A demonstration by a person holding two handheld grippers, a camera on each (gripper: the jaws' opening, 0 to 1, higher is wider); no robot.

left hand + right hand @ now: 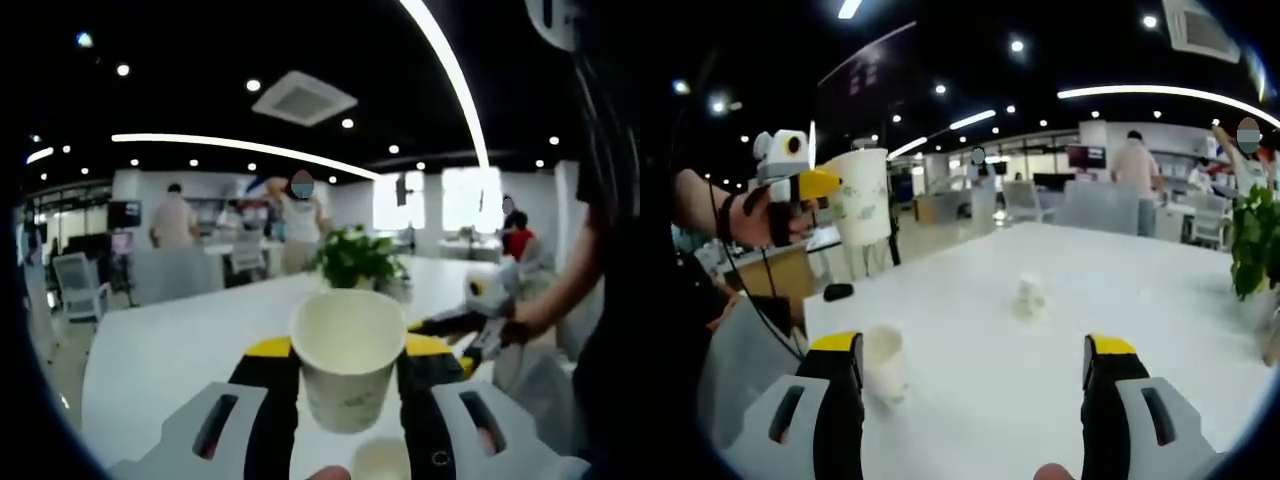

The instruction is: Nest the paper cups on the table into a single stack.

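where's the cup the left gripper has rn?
The paper cup sits upright between the left gripper jaws, lifted above the white table. In the right gripper view it shows at upper left, held up beyond the table's edge.

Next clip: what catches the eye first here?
In the left gripper view, the left gripper holds a paper cup upright above the white table, its open mouth facing the camera. In the right gripper view, the right gripper is open over the table, with a cup by its left finger and a small cup stack further off.
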